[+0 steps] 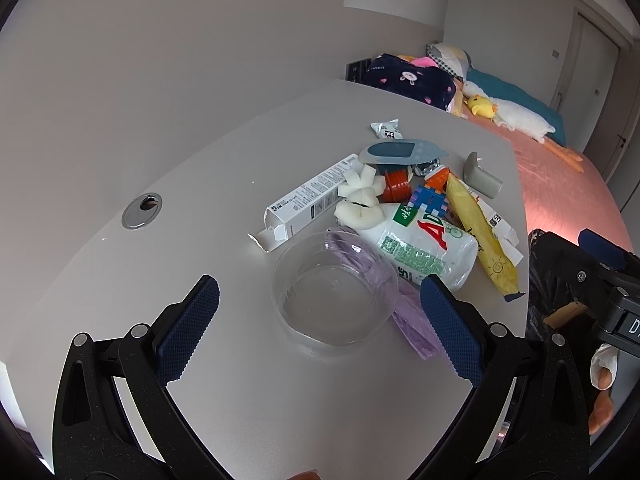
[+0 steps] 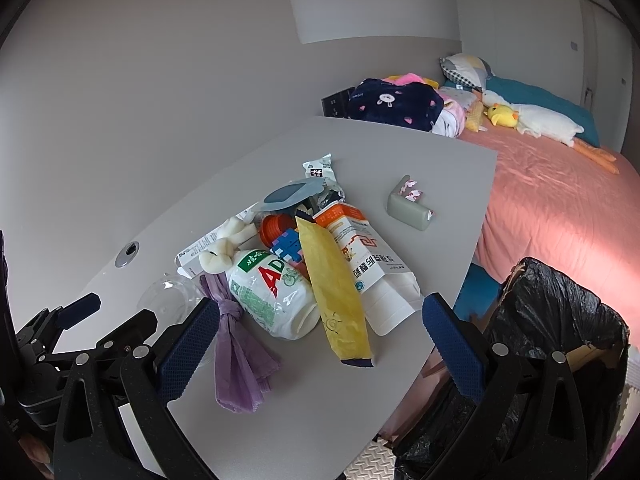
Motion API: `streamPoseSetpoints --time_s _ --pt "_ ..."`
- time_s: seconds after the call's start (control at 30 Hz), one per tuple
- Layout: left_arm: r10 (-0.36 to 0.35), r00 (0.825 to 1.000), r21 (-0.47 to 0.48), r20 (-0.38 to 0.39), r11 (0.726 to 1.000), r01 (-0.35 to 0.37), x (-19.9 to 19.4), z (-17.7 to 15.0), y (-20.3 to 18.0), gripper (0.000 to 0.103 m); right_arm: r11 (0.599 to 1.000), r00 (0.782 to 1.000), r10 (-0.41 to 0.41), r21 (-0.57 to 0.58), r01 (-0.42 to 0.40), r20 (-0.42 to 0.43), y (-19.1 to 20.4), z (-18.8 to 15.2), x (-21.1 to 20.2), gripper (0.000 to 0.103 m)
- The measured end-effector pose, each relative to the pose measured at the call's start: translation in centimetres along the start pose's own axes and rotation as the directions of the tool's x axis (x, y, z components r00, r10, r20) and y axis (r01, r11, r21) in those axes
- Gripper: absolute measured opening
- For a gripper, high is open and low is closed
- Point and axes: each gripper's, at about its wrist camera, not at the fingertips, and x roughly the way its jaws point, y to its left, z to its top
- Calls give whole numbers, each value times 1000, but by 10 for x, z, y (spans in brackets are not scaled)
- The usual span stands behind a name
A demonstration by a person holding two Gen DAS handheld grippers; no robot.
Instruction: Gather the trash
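We see a pale grey desk against a grey wall, with a heap of rubbish gathered near its right-hand edge. Our left gripper hovers over the desk with its two blue-padded fingers spread wide and holding nothing; a clear round plastic tub sits on the desk between them, touching neither. Just behind and to the right of the tub lies a knotted lilac plastic bag, and beside that a squat white plastic bottle with a green and red label, lying on its side. A long yellow snack wrapper rests across the bottle's right side, partly covering a white carton with an orange top. Further back in the heap are a long white cardboard box with a torn-open end, some white foam pieces, a stack of orange caps, a small blue and purple block toy, a blue-grey foil lid and a small white sachet. A grey L-shaped corner guard stands apart, near the desk's right edge.

Our right gripper is likewise wide open and empty, poised in front of the bottle and wrappers. Beside the desk, low on the right, stands a cardboard box lined with a black bin bag. Beyond is a bed with a pink cover
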Motion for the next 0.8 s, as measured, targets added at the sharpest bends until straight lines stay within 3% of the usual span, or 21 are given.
streamPoseSetpoints --time_s 0.8 --pt "5 1000 12 -3 1000 -5 2 -2 -2 97 1000 1000 -7 11 7 -8 -5 -4 0 101"
